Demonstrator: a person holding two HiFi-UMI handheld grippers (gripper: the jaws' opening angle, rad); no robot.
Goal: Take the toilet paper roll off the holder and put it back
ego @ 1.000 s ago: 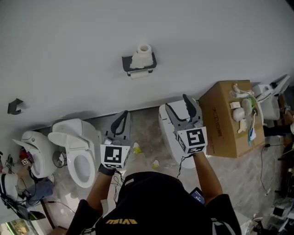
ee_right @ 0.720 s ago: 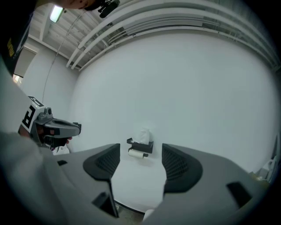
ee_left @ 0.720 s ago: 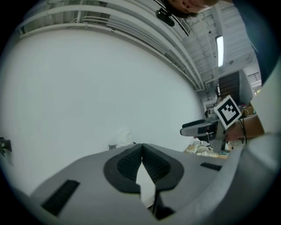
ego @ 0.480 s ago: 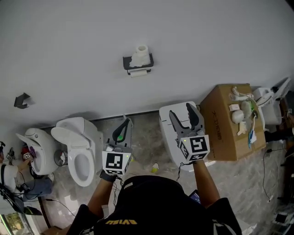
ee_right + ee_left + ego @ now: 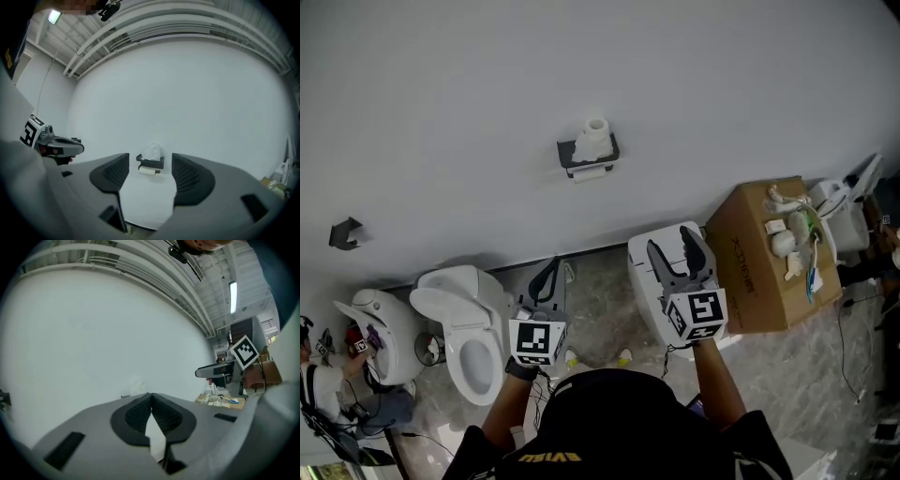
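While both gripper cameras stand well back from the wall, the toilet paper roll [image 5: 146,170] shows only as a small pale cylinder, its ends too small to make out. It hangs under the black holder [image 5: 150,162], with its long axis level and running along the wall. A white bundle [image 5: 153,150] sits on the holder's shelf. It looks crumpled in the right gripper view, while the head view suggests an upright roll with a hole on top.

The right gripper [image 5: 673,242] has its jaws spread around nothing, well apart from the holder, which is framed in the gap. The left gripper [image 5: 151,397] has its pads pressed together, empty.

The wall [image 5: 441,112] is plain white. On the mottled stone floor [image 5: 605,291] stand a toilet [image 5: 473,328] and a cardboard box [image 5: 764,262]. A white fixture [image 5: 645,281] is partly hidden behind the right gripper.
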